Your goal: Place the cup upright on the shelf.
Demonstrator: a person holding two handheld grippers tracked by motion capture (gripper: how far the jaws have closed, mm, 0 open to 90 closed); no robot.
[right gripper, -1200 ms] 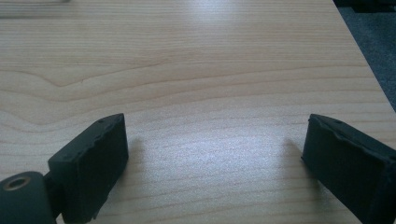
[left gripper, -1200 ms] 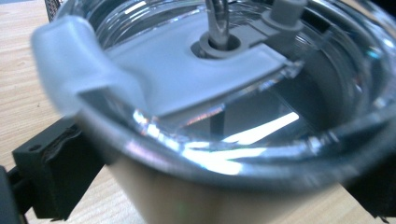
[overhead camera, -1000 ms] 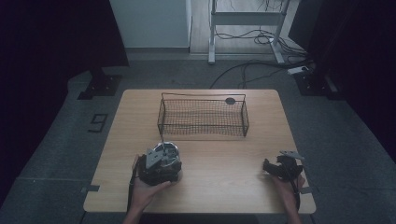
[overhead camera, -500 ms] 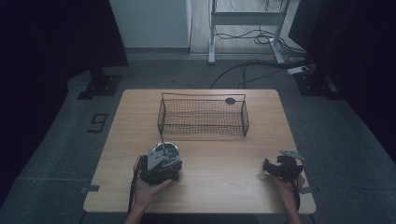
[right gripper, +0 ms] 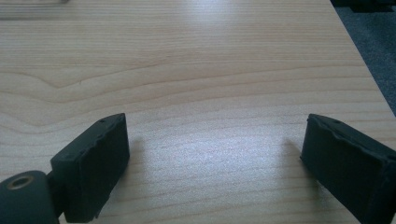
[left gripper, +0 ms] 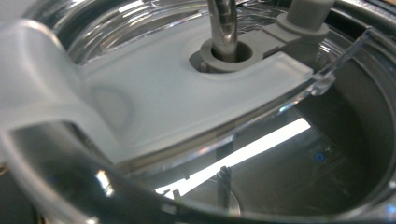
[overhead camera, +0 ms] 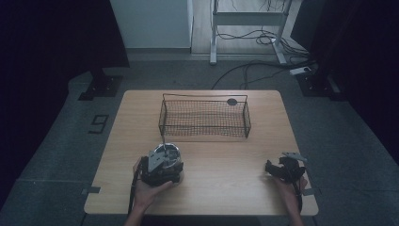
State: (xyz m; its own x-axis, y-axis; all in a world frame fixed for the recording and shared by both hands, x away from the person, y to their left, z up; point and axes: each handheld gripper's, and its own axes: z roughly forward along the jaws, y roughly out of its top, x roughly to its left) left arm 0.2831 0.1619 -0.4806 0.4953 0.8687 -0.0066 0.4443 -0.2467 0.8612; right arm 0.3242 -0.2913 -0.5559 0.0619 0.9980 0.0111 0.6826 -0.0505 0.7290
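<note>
Wooden surface carried a wire basket toward the far edge. Near the front left, we saw our left hand-held gripper against a clear lidded container; we could not tell its jaw state. Our right hand-held gripper rested spread wide, holding nothing.

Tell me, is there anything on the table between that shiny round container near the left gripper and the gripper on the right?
Nothing: in the high view, bare wooden table runs from the container to the right gripper.
</note>
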